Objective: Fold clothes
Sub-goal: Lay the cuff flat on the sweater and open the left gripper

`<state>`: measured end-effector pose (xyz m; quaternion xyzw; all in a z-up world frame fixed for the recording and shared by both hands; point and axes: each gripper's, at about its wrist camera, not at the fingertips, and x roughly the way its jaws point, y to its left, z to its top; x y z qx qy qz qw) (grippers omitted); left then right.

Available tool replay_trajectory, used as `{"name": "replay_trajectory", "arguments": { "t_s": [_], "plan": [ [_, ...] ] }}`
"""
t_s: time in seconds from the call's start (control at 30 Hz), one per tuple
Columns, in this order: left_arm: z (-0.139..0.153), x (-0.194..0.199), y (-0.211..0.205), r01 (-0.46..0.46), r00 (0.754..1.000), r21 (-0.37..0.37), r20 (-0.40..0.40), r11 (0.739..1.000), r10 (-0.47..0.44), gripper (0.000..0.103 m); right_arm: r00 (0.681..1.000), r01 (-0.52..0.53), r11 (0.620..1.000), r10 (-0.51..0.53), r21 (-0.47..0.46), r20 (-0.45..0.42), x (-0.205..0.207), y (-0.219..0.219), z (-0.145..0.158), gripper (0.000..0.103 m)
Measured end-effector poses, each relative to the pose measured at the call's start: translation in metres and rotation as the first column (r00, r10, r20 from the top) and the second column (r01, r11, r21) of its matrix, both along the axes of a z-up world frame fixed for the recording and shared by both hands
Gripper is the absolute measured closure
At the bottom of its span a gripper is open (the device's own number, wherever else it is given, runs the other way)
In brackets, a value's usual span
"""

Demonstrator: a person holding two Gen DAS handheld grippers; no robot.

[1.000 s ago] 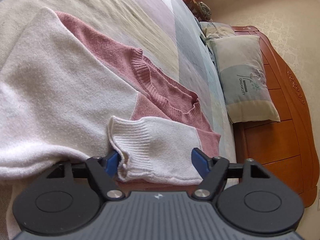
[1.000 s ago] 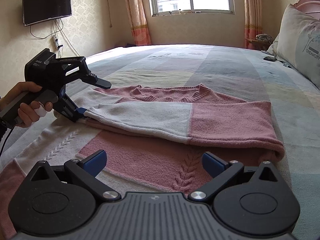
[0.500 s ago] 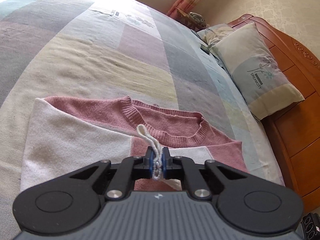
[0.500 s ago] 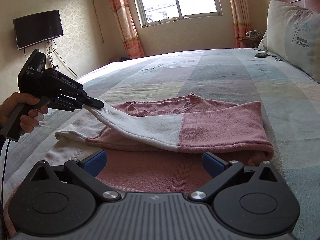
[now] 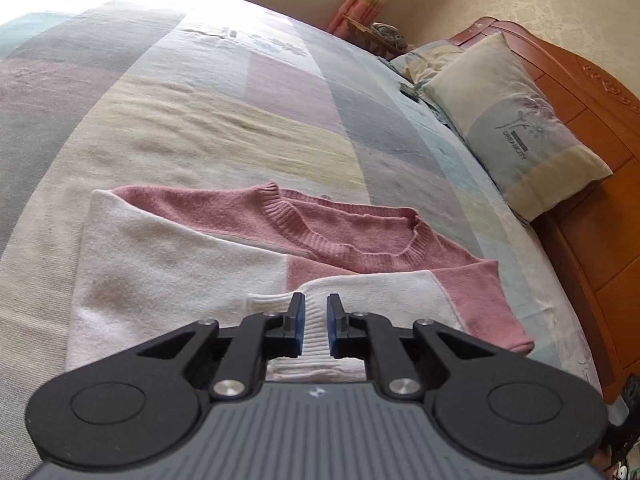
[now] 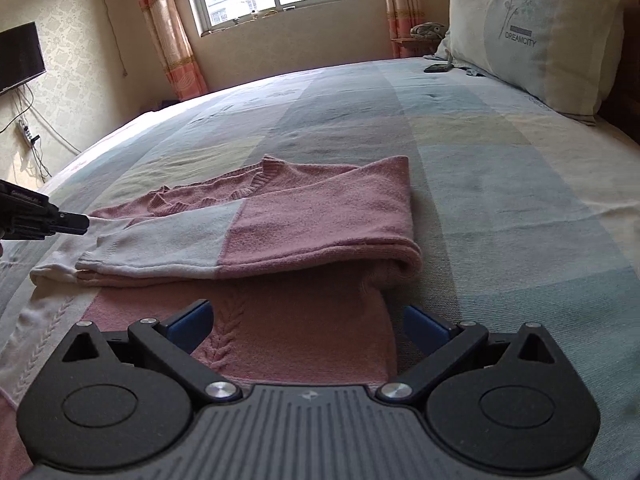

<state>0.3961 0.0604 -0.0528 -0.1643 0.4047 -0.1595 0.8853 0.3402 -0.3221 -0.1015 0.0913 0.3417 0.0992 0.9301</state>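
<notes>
Pink-and-white sweater (image 6: 280, 232) lies on bed (image 6: 500, 168), both sleeves folded across chest; left gripper (image 5: 316, 322) sits over white cuff (image 5: 280, 304), jaws just opening to a narrow gap, cuff under them, not pinched. Right gripper (image 6: 306, 322) wide open, empty, over lower body near hem side (pillow (image 6: 532, 32) well apart). Judgement: lift left clear w/o snagging knit, then take hem at both corners, fold up evenly
</notes>
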Motion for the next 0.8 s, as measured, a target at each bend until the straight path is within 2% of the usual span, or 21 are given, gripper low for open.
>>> {"name": "replay_trajectory", "arguments": {
  "t_s": [0.03,0.1,0.17,0.2,0.23,0.33,0.5,0.53,0.63,0.7,0.8],
  "plan": [
    [0.000,-0.006,-0.012,0.035,0.999,0.047,0.022,0.998,-0.036,0.076,0.999,0.033,0.999,-0.033,0.024,-0.014,0.002,-0.008,-0.003,0.000],
    [0.001,-0.017,-0.035,0.101,0.992,0.143,0.061,0.985,-0.111,0.056,0.994,0.099,0.993,-0.096,0.070,-0.044,0.006,-0.023,-0.008,0.000],
    [0.002,-0.028,-0.058,0.162,0.978,0.239,0.093,0.957,-0.188,0.047,0.989,0.142,0.983,-0.135,0.116,-0.064,0.008,-0.034,-0.012,0.000],
    [0.000,-0.036,-0.068,0.163,0.969,0.345,0.120,0.925,-0.215,0.039,0.987,0.151,0.979,-0.143,0.140,-0.066,0.007,-0.038,-0.013,0.000],
    [-0.003,-0.043,-0.077,0.152,0.959,0.461,0.145,0.874,-0.243,0.036,0.986,0.160,0.974,-0.150,0.161,-0.068,0.007,-0.041,-0.014,0.000],
    [-0.015,-0.059,-0.092,0.176,0.926,0.651,0.146,0.739,-0.349,0.034,0.985,0.167,0.969,-0.156,0.185,-0.070,0.006,-0.045,-0.013,0.000],
    [-0.022,-0.064,-0.094,0.184,0.906,0.764,0.113,0.619,-0.409,0.033,0.986,0.161,0.971,-0.151,0.175,-0.071,0.007,-0.042,-0.012,0.000],
    [-0.021,-0.063,-0.092,0.186,0.909,0.753,0.112,0.631,-0.402,0.033,0.986,0.158,0.971,-0.148,0.177,-0.071,0.007,-0.042,-0.011,0.000],
    [-0.010,-0.051,-0.079,0.197,0.928,0.621,0.133,0.759,-0.349,0.033,0.988,0.146,0.970,-0.134,0.193,-0.071,0.007,-0.039,-0.011,0.000],
    [-0.005,-0.040,-0.077,0.205,0.936,0.514,0.145,0.833,-0.321,0.031,0.991,0.129,0.972,-0.118,0.194,-0.066,0.007,-0.036,-0.010,0.000],
    [-0.015,-0.022,-0.079,0.212,0.957,0.395,0.102,0.894,-0.272,0.029,0.994,0.103,0.980,-0.105,0.173,0.000,0.005,-0.027,-0.002,0.000]
  ]
}}
